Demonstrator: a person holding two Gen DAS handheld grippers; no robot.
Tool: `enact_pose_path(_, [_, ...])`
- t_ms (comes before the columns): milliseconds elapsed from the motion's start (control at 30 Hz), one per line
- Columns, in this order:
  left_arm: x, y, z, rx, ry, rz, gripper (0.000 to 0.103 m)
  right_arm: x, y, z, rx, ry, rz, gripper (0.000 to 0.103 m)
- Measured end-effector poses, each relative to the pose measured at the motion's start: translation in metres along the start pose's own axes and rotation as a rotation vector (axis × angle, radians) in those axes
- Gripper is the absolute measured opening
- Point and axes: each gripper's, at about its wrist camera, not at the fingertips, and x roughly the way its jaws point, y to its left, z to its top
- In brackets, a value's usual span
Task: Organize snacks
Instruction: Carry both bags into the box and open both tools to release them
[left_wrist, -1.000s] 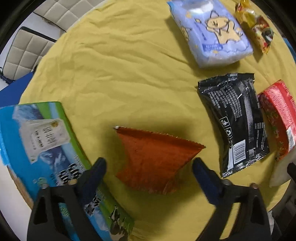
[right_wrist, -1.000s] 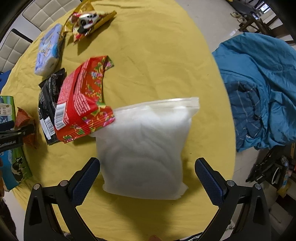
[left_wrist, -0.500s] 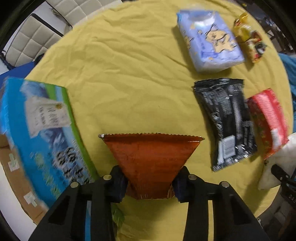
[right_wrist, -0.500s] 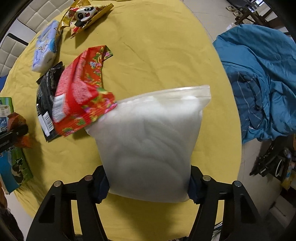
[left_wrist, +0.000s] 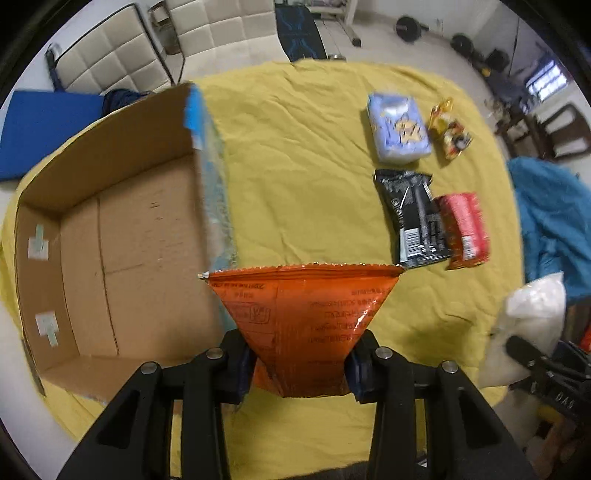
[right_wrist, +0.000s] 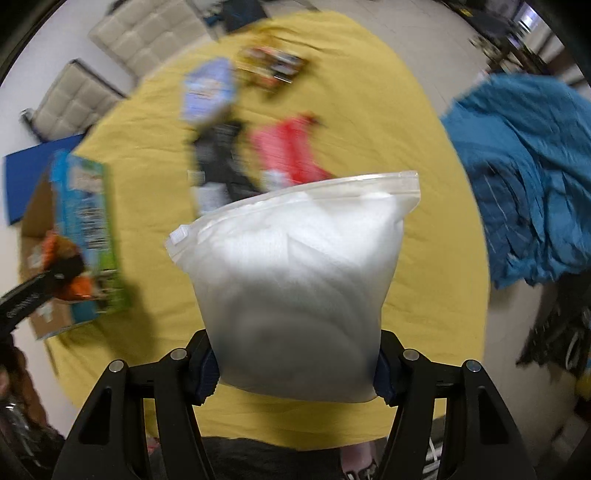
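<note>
My left gripper (left_wrist: 299, 365) is shut on an orange snack packet (left_wrist: 303, 314), held up above the yellow tablecloth just right of an open cardboard box (left_wrist: 122, 236) with nothing visible inside. My right gripper (right_wrist: 295, 369) is shut on a white zip bag (right_wrist: 299, 280), lifted off the table. Lying on the cloth are a black packet (left_wrist: 410, 214), a red packet (left_wrist: 465, 229), a pale blue pack (left_wrist: 399, 129) and a small yellow-red packet (left_wrist: 448, 129). The right wrist view is motion-blurred; it shows the box (right_wrist: 85, 236) at left.
The round table (left_wrist: 295, 147) carries a yellow cloth. Padded beige chairs (left_wrist: 122, 59) stand behind it, a blue mat (left_wrist: 40, 125) lies at the far left, and a blue cloth heap (right_wrist: 524, 177) sits off the table's right side.
Both grippers went from open to shut, the left on the orange packet and the right on the white bag. Both have since lifted; the left has swung so the box's open inside shows.
</note>
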Motion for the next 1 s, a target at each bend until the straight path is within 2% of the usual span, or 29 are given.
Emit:
enact_pose_path(67, [-0.01, -0.001, -0.004, -0.021, -0.016, -0.031, 0.035, -0.018, 0.035, 0.0, -0.046, -0.034, 0.03, 0.067])
enact_pose_path(133, [-0.032, 0.004, -0.009, -0.025, -0.053, -0.035, 0.035, -0.033, 0.069, 0.001, -0.086, -0.062, 0.05, 0.067])
enact_pose_path(167, [-0.034, -0.008, -0.004, -0.025, -0.068, -0.037, 0.035, -0.042, 0.085, 0.002, -0.1, -0.077, 0.066, 0.067])
enact_pose_path(233, [-0.049, 0.001, -0.005, -0.024, -0.098, -0.034, 0.035, -0.057, 0.113, 0.003, -0.131, -0.102, 0.09, 0.067])
enact_pose_path(400, [-0.084, 0.042, 0.002, -0.038, -0.184, -0.006, 0.035, -0.084, 0.184, 0.006, -0.212, -0.151, 0.12, 0.067])
enact_pose_path(567, [-0.105, 0.09, 0.01, -0.063, -0.224, 0.037, 0.035, -0.09, 0.242, 0.01, -0.271, -0.157, 0.138, 0.067])
enact_pose_path(767, [-0.099, 0.144, 0.019, -0.113, -0.21, 0.078, 0.035, -0.062, 0.305, 0.022, -0.297, -0.124, 0.148, 0.068])
enact_pose_path(1000, [-0.061, 0.194, 0.033, -0.164, -0.126, 0.058, 0.035, 0.005, 0.36, 0.044, -0.312, -0.072, 0.1, 0.068])
